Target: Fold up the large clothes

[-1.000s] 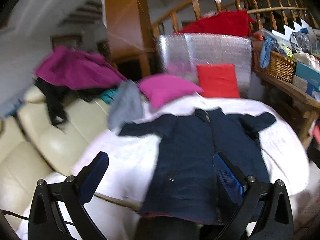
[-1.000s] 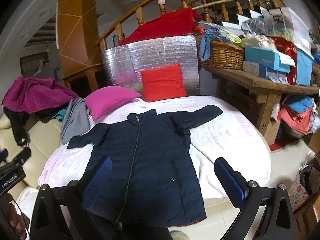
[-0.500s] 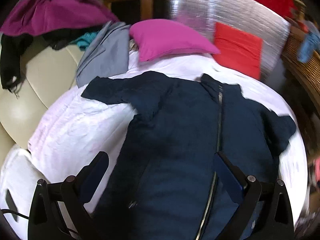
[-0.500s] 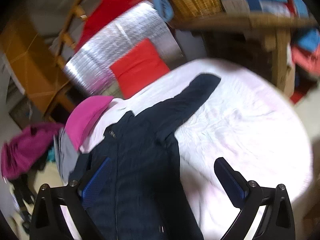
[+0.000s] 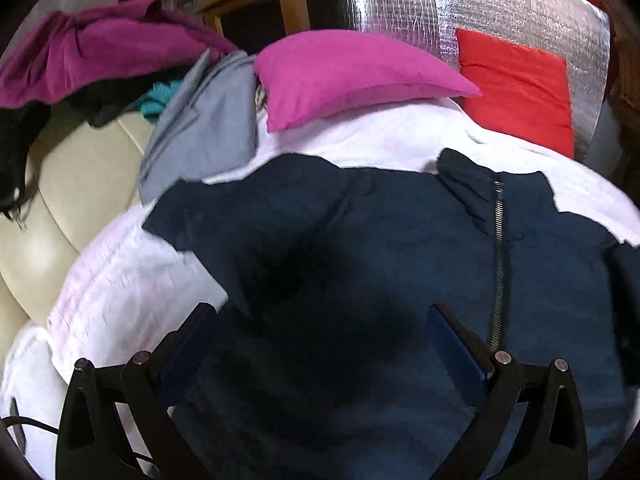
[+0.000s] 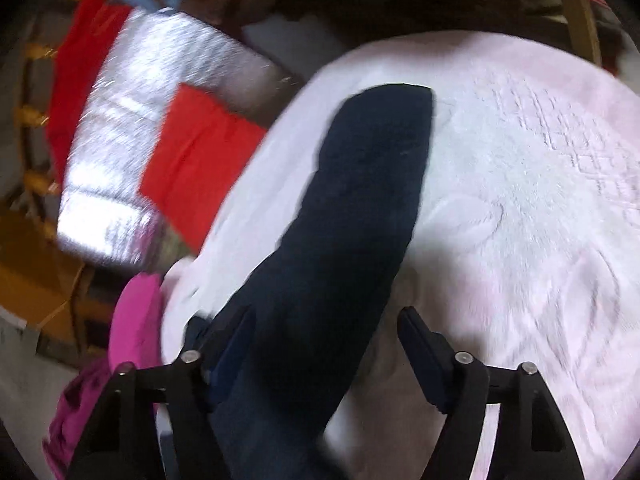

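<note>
We're over the white quilted cover (image 5: 120, 272), which spreads across the whole round surface, and on it lies the navy jacket (image 5: 360, 248), front up and zipped, its zipper (image 5: 498, 264) running down the chest. One sleeve (image 5: 224, 208) reaches out flat toward the cream sofa (image 5: 68, 184). In the right wrist view the other sleeve (image 6: 360, 200) stretches away across the cover toward its far edge, cuff lying flat.

Behind the collar we see a silver foil panel (image 5: 460, 4), with a red cushion (image 5: 516, 84) propped against it and a pink pillow (image 5: 344, 72) beside that. A grey garment (image 5: 204, 128) drapes at the cover's edge, and a magenta one (image 5: 100, 48) is heaped on the sofa back.

Our left gripper (image 5: 320, 332) hangs spread wide over the jacket's chest, nothing between its blue pads. Our right gripper (image 6: 324, 332) is wide too, straddling the sleeve where it meets the body; the blur hides whether the pads touch cloth.
</note>
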`<state>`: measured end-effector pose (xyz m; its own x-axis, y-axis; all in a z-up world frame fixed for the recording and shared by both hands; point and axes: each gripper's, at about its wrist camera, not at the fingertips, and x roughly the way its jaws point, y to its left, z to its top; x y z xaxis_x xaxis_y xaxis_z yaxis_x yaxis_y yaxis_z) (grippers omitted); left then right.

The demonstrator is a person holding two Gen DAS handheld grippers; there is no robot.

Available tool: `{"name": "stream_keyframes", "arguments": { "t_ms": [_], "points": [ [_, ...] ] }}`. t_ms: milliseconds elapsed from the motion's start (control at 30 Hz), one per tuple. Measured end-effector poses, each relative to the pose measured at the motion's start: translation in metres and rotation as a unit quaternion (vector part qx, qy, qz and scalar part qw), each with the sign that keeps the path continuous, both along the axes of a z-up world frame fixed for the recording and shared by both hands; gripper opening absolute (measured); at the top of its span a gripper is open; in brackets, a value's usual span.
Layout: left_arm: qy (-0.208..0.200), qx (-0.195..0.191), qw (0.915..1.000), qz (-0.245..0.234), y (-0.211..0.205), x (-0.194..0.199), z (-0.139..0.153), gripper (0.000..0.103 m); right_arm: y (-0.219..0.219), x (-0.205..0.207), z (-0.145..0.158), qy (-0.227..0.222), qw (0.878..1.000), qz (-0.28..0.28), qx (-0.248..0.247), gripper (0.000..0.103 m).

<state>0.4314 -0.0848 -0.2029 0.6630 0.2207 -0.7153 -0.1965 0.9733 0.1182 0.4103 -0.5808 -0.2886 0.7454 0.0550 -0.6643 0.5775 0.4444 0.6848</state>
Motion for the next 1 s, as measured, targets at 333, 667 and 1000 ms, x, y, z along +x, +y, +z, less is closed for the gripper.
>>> {"name": "stream_keyframes", "arguments": {
  "t_ms": [333,667,1000],
  "points": [
    [0.007,0.013,0.9992,0.039,0.038,0.025,-0.009,0.103,0.001,0.031,-0.004,-0.013,0.999,-0.031,-0.02,0.017],
    [-0.007,-0.001,0.9987,0.051,0.064,0.013,0.006,0.103,0.171,0.035,0.074,-0.114,0.981,0.145,-0.058,0.016],
    [-0.054,-0.016,0.9974,0.044,0.09,-0.013,0.031,0.103,0.301,0.049,0.024,-0.066,0.965,0.244,-0.074,0.018]
  ]
}}
